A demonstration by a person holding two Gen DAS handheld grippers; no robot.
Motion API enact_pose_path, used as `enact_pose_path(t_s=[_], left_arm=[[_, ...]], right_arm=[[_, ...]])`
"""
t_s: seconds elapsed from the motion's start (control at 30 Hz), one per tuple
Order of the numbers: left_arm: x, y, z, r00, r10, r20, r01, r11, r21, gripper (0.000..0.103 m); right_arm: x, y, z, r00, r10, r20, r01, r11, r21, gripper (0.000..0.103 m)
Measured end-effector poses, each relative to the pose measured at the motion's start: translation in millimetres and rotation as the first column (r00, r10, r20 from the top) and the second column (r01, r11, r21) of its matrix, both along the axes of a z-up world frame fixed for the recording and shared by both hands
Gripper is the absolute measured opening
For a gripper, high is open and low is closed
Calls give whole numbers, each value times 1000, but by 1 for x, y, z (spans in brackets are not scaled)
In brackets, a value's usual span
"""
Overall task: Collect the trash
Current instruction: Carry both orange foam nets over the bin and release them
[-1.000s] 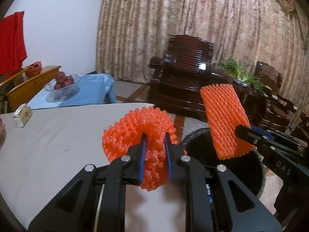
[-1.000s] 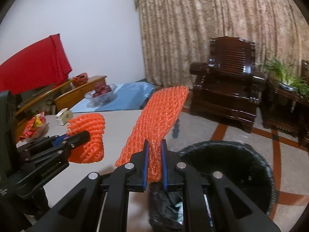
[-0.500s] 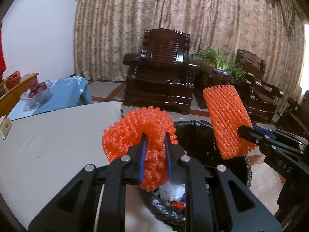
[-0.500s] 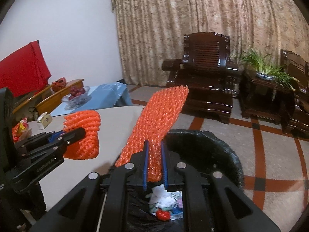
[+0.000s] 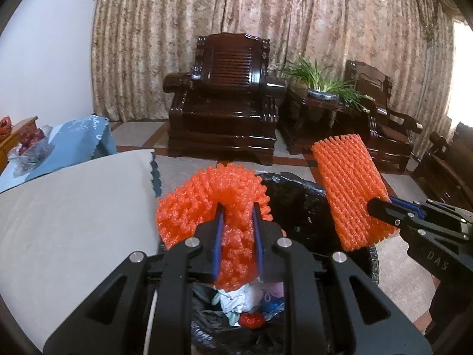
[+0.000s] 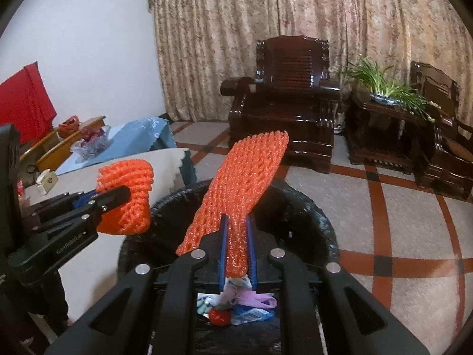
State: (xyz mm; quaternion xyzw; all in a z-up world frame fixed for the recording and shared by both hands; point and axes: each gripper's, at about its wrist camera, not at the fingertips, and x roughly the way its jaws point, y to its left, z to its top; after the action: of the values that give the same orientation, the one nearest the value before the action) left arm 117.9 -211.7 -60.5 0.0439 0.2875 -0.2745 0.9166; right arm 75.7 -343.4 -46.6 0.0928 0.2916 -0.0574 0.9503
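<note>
**Two foam nets held over the bin**

While both pairs of tongs hang above the black-lined trash bin [image 6: 307, 207], each one is pinched tight on a piece of orange foam fruit netting. The left gripper [image 5: 236, 230] has its blue pads pressed into a curled net [image 5: 218, 195], which bulges out in a ring around and above the fingertips; the pads are nearly together, with only squashed foam between them. The right gripper [image 6: 236, 236] is closed as far as it goes on the lower end of a long flat net [image 6: 245, 186], which stands up and leans away from the tongs like a paddle.

Seen from the left wrist, the right tongs [image 5: 384, 211] and their flat net [image 5: 348, 189] sit to the side, over the far rim of the bin [image 5: 298, 192]. From the right wrist, the left tongs [image 6: 112, 198] and the curled net [image 6: 130, 195] hover near the bin's edge, close to the table [image 6: 88, 177] with its pale cloth.

Both nets are held by their ends, probably so they fall freely once let go. Inside the bin lie crumpled paper, a pink bag and a small red scrap [image 6: 220, 316], so it already holds rubbish. Both nets seem placed for dropping: the flat one looks well over the opening, while the curled one may need to come a little further in from the table side before release.
</note>
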Motion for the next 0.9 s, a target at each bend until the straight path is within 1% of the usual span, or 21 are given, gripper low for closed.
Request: enact_pose_path(t_s=[0.2, 0.43, 0.47, 0.5, 0.57, 0.63, 0.67, 0.7, 0.73, 0.77, 0.8, 0.83, 0.87, 0.9], left_arm=[[7, -20, -18, 999, -27, -36, 28, 999, 19, 17], [16, -29, -34, 998, -33, -62, 35, 999, 35, 18], [17, -29, -35, 997, -32, -66, 34, 999, 33, 22], [18, -29, -35, 997, -30, -69, 32, 999, 32, 29], [20, -28, -37, 996, -31, -83, 33, 999, 23, 36], [20, -27, -38, 995, -33, -92, 35, 999, 17, 46], [20, -26, -39, 995, -32, -96, 34, 999, 17, 52], [20, -26, -40, 995, -31, -99, 32, 999, 15, 58], [20, -24, -40, 994, -33, -104, 34, 999, 11, 61], [20, -22, -41, 994, -30, -107, 32, 999, 10, 64], [21, -21, -40, 994, -27, -107, 28, 1000, 12, 67], [21, -19, -39, 994, -23, -107, 25, 1000, 13, 68], [21, -16, -38, 994, -19, -104, 20, 1000, 13, 71], [20, -14, -37, 995, -13, -100, 14, 1000, 14, 74]], right_arm=[[3, -13, -20, 999, -14, -41, 14, 1000, 9, 12], [9, -23, -42, 996, -16, -87, 18, 1000, 22, 12], [10, -24, -43, 996, -15, -91, 17, 1000, 23, 15], [12, -25, -45, 995, -14, -95, 16, 1000, 22, 16], [13, -26, -49, 995, -17, -103, 18, 1000, 16, 17], [14, -27, -52, 994, -23, -110, 24, 1000, 6, 28], [14, -28, -53, 993, -29, -113, 29, 1000, 1, 39], [14, -28, -54, 993, -31, -115, 31, 1000, 3, 45], [13, -28, -55, 993, -31, -116, 32, 999, 4, 50], [13, -28, -55, 992, -33, -118, 33, 999, -1, 62], [12, -27, -55, 992, -37, -119, 37, 999, -7, 69], [11, -27, -55, 992, -42, -119, 40, 999, -13, 71], [10, -26, -54, 992, -42, -119, 41, 999, -13, 76], [9, -26, -53, 992, -44, -119, 43, 999, -14, 86]])
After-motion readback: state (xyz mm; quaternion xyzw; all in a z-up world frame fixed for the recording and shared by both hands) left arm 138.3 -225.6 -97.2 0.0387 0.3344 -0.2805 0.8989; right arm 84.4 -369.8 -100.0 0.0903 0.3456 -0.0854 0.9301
